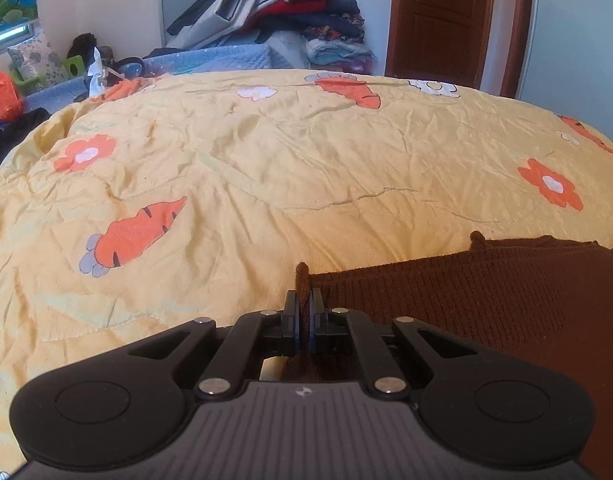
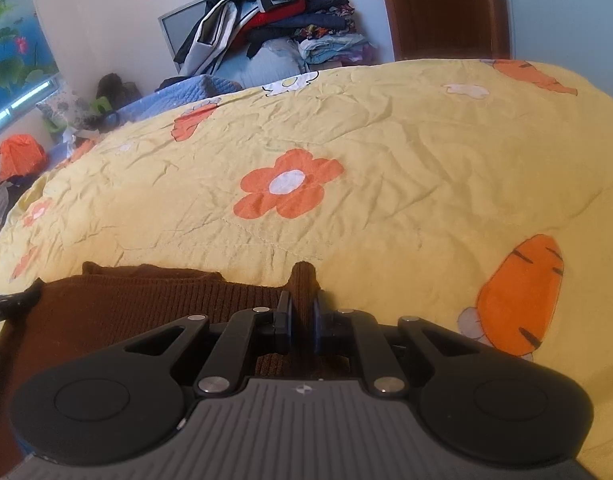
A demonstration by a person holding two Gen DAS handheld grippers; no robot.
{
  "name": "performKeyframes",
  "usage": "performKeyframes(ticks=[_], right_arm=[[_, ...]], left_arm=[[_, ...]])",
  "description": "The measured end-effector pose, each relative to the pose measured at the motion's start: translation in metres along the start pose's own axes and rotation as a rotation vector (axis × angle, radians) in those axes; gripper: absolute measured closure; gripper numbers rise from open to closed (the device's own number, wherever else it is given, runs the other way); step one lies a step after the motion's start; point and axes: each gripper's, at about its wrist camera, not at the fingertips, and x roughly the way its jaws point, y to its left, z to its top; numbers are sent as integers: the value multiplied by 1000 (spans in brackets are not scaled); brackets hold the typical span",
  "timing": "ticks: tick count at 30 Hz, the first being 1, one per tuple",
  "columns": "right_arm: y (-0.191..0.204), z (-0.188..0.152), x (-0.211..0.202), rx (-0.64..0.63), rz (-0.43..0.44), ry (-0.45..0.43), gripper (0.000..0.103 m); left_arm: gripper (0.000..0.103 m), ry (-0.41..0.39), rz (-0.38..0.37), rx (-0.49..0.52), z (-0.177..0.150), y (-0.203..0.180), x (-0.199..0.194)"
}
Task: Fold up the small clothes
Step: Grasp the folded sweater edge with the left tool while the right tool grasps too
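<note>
Brown knit garment (image 1: pixel 486 300) lies on the yellow quilt (image 1: pixel 266 160); my left claw (image 1: pixel 305 312) and right claw (image 2: pixel 302 312) each pinch a corner.

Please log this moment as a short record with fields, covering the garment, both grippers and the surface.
garment: brown knit garment, lying on the bed
left hand-held gripper: shut on a pinched edge of the garment
right hand-held gripper: shut on another edge of it
surface: yellow quilt with carrots and flowers
background: clothes pile, wooden door
</note>
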Motion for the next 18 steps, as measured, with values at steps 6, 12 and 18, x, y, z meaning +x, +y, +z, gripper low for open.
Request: performKeyframes(ticks=[6, 12, 18], right_arm=[[0, 0, 1, -1, -3, -2, 88], [2, 1, -2, -1, -7, -4, 88], [-2, 20, -13, 37, 9, -59, 89]], left_arm=[[99, -9, 3, 0, -2, -1, 0], [99, -12, 1, -7, 0, 0, -5], [99, -49, -15, -40, 20, 9, -10]])
